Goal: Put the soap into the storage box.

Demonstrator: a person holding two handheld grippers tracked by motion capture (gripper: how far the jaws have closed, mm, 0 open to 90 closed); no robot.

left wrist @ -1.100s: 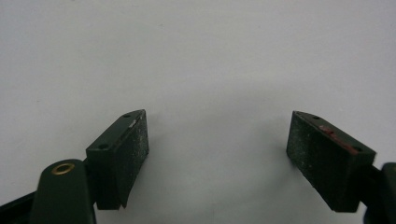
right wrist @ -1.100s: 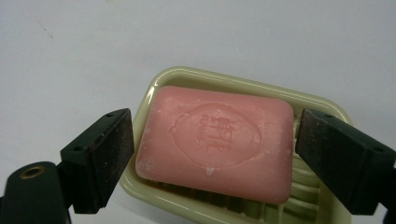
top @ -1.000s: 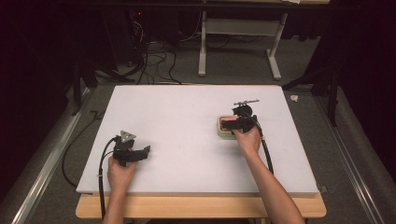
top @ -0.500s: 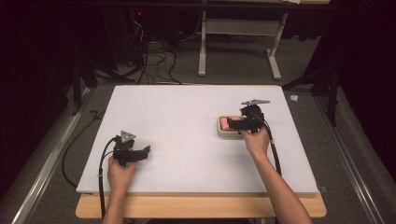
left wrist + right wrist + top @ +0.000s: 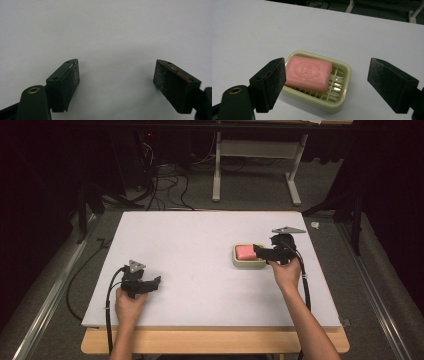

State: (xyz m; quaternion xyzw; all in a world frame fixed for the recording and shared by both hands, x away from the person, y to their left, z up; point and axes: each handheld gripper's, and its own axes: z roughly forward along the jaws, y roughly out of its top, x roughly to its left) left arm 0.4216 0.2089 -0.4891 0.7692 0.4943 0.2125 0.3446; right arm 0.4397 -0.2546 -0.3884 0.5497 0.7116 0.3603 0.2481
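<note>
A pink soap bar (image 5: 308, 73) lies in a cream soap dish (image 5: 342, 100) on the white table; the soap bar (image 5: 244, 251) and dish (image 5: 248, 264) sit right of centre in the high view. My right gripper (image 5: 257, 251) hovers at the dish's right side. In the right gripper view that gripper (image 5: 327, 82) is open, jaws wide apart, with the dish between and beyond them. My left gripper (image 5: 155, 283) rests near the table's front left, held by a hand. In its own view the left gripper (image 5: 116, 80) is open over bare white table.
The white table top (image 5: 200, 250) lies on a wooden bench (image 5: 215, 342). Cables (image 5: 165, 185) and a desk frame (image 5: 255, 170) stand on the grey floor behind. Metal rails (image 5: 50, 290) run along both sides.
My right gripper has pulled back to the right from over the soap dish, uncovering the soap. The left gripper has stayed put.
</note>
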